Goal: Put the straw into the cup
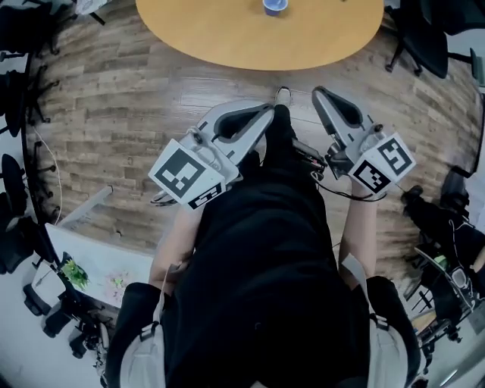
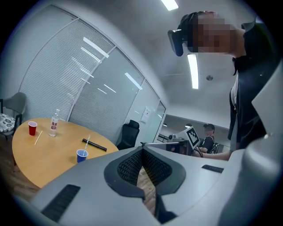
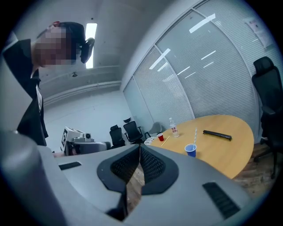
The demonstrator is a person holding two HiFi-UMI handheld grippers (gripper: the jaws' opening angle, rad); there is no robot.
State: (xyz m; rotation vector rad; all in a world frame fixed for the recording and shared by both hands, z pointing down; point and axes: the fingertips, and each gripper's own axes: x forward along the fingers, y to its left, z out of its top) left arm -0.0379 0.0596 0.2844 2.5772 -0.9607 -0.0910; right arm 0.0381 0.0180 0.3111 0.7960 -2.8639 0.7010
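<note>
A blue cup (image 3: 190,150) stands on the round wooden table (image 3: 230,150) with a white straw (image 3: 195,135) upright in it. The left gripper view shows the same blue cup (image 2: 82,155) and straw (image 2: 87,142). In the head view the blue cup (image 1: 274,6) sits at the table's near side, far ahead of both grippers. My left gripper (image 1: 267,112) and right gripper (image 1: 318,92) are held close to the person's body, over the floor, away from the table. Each has its jaws shut with nothing between them. The other gripper's marker cube (image 2: 193,136) shows in each gripper view.
A red cup (image 3: 160,137), a loose straw (image 3: 164,140), a water bottle (image 3: 172,127) and a black bar (image 3: 217,134) also lie on the table. Black office chairs (image 3: 132,131) stand around. Wooden floor (image 1: 114,98) lies between the person and the table (image 1: 258,38).
</note>
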